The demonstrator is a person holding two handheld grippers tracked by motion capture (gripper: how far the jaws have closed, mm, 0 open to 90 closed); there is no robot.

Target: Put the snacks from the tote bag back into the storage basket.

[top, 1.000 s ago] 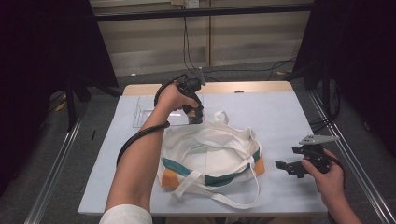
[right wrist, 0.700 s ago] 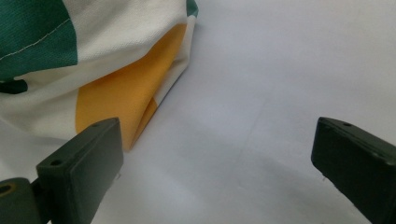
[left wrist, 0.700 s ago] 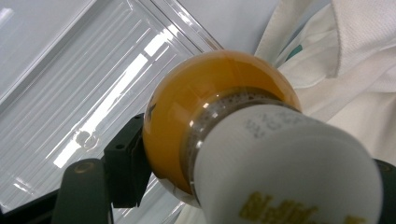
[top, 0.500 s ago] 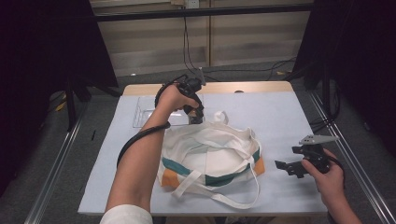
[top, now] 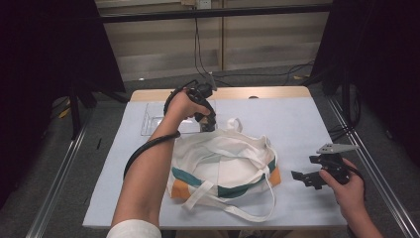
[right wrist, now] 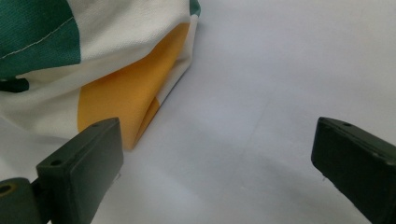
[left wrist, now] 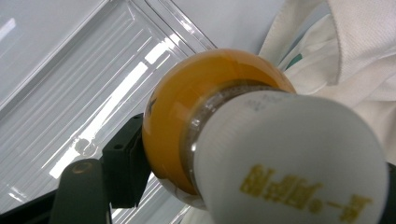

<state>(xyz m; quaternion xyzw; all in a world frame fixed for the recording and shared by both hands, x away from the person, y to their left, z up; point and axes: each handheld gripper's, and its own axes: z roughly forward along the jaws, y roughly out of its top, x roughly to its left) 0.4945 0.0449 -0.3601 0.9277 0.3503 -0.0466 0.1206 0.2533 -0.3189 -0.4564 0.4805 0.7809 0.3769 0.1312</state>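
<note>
Pale blue table mat (top: pixel 307 124), dark room: a bottle poised at the mouth of a tote bag.

The left gripper (left wrist: pixel 140 186) is clamped on an amber bottle with a white cap (left wrist: pixel 289 158), its jaws having just been easing open slightly (grip looks intact), between the clear plastic tray (top: pixel 153 121) and the white tote bag (top: pixel 223 163); bagging seems unfinished. The right gripper (right wrist: pixel 215 172) rests wide apart, empty, beside the bag's orange corner.

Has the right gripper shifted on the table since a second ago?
No. The right gripper sits the same way off the tote bag's orange corner, near the table's right edge, jaws open and empty.
</note>
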